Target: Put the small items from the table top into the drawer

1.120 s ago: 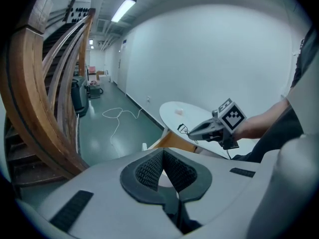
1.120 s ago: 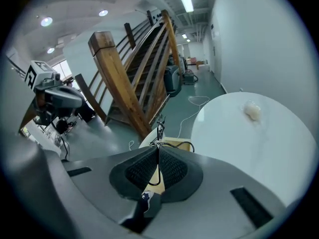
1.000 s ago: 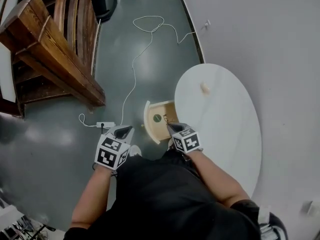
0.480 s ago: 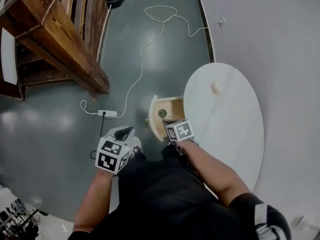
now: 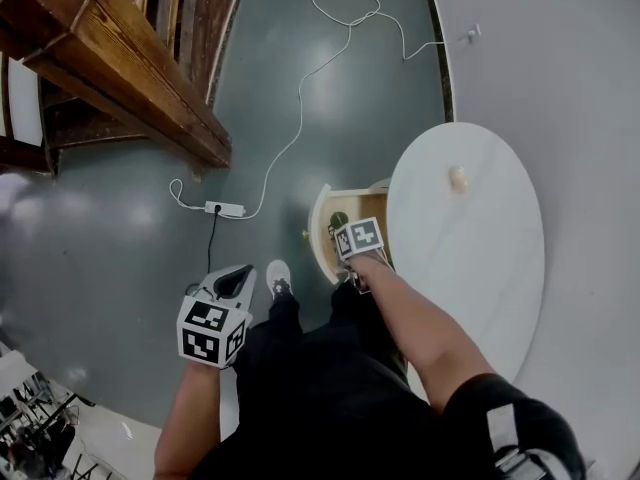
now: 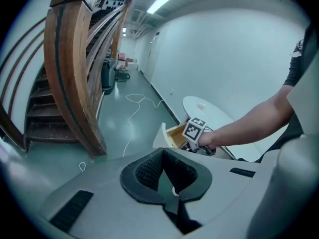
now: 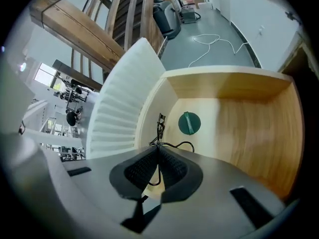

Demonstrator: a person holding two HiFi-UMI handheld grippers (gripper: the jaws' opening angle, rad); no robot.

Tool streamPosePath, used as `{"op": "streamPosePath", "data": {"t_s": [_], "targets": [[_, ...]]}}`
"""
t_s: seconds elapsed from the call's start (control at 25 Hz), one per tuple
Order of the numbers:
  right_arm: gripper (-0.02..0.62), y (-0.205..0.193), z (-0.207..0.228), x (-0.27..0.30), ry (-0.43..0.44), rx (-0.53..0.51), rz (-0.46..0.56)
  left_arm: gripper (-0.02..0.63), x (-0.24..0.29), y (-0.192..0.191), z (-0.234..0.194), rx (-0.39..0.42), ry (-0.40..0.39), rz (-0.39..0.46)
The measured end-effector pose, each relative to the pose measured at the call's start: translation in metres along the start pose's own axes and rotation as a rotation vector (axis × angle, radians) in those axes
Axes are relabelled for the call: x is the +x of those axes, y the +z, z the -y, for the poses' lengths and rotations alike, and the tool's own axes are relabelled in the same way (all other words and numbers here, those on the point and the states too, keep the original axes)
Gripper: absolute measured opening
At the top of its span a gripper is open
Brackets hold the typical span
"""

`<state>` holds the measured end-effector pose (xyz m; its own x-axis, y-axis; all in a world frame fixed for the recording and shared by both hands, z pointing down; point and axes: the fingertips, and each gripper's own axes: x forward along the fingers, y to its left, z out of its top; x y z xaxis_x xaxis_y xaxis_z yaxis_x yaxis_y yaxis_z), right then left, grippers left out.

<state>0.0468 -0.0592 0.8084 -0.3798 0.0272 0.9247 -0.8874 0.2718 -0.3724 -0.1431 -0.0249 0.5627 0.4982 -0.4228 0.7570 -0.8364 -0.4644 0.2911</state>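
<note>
We see the black wire item (image 7: 160, 126) as a thin, bent piece with a small clip-like head at its far end and a loop of wire curling off to 1 side. It hangs over the open drawer (image 7: 249, 128), near the corner where the pale wooden floor meets the white ribbed front (image 7: 119, 98). Whether its head touches the drawer floor we cannot tell.

The right gripper (image 7: 158, 151) has its 2 dark pads pressed almost together, pinching the wire of this item between them. A round green disc (image 7: 189, 123) lies flat on the drawer floor just beside the item's head.

In the head view, the drawer juts out from under the white oval table top (image 5: 470, 258), on which 1 small pale item (image 5: 458, 178) sits well apart from the drawer.

The left gripper (image 6: 162, 152) is held off to the side above the grey floor, its jaws closed tip to tip with nothing between them. A white cable runs across the floor to a power strip (image 5: 225, 209), near a wooden staircase (image 5: 120, 58).
</note>
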Motion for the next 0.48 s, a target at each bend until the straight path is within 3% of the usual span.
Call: {"op": "streamPosePath", "data": {"t_s": [0.32,0.48], "targets": [[0.017,-0.004,0.003,0.030,0.063,0.062,-0.068,0.014,0.000,-0.010,-0.004,0.017,0.006,-0.037],[0.046,-0.003,0.000,0.030,0.073,0.063,-0.047,0.014,0.006,-0.005,0.002,0.043,-0.015,-0.040]]}}
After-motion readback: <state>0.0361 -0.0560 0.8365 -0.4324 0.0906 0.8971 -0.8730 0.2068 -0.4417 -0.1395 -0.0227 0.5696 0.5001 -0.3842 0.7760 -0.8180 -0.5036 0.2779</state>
